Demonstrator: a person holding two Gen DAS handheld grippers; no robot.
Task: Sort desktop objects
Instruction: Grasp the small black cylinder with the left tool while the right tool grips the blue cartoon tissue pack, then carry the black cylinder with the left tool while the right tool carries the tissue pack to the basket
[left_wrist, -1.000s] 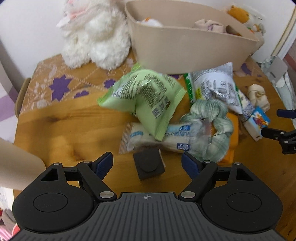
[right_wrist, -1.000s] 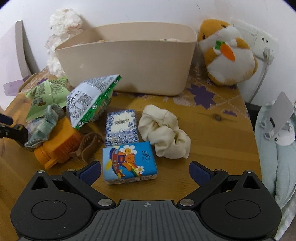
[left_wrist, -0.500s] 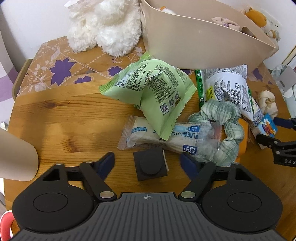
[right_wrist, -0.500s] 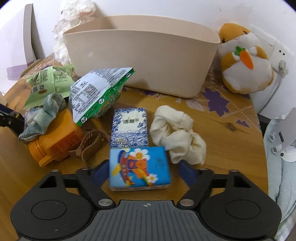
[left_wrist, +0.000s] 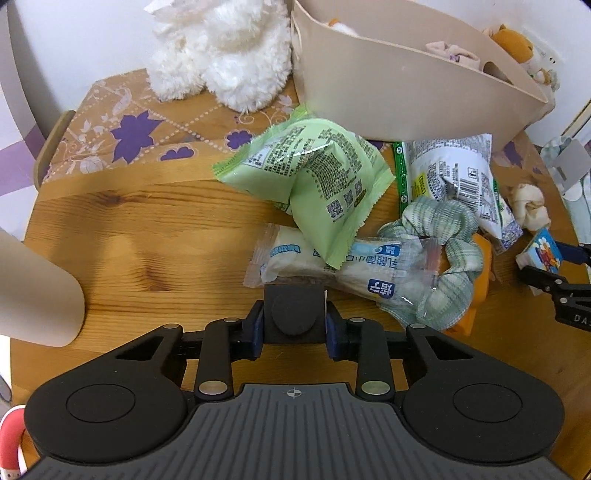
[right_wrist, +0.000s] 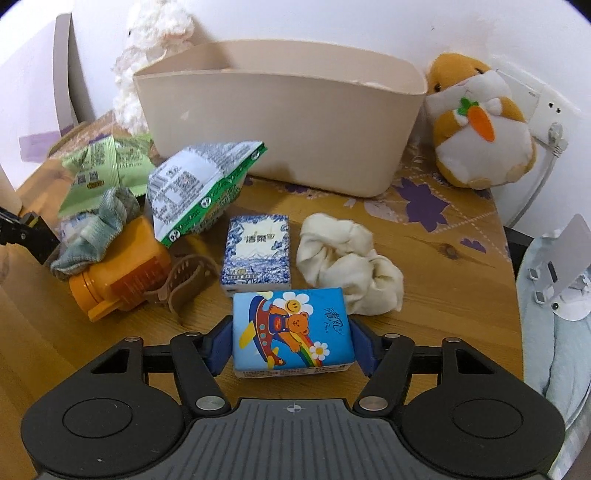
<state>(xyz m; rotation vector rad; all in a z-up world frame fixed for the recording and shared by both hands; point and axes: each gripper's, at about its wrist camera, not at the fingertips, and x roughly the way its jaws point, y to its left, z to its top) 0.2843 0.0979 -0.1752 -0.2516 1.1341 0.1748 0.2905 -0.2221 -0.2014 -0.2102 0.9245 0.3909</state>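
the small black block (left_wrist: 294, 311) sits on the wooden table (left_wrist: 147, 229) clamped between the closing left gripper (left_wrist: 294, 334), just before a clear snack wrapper (left_wrist: 343, 264), while the closing right gripper (right_wrist: 293, 345) squeezes the blue cartoon tissue pack (right_wrist: 291, 332) near the beige bin (right_wrist: 280, 122).

left tongs (left_wrist: 294, 323) closing, right tongs (right_wrist: 291, 345) — closing
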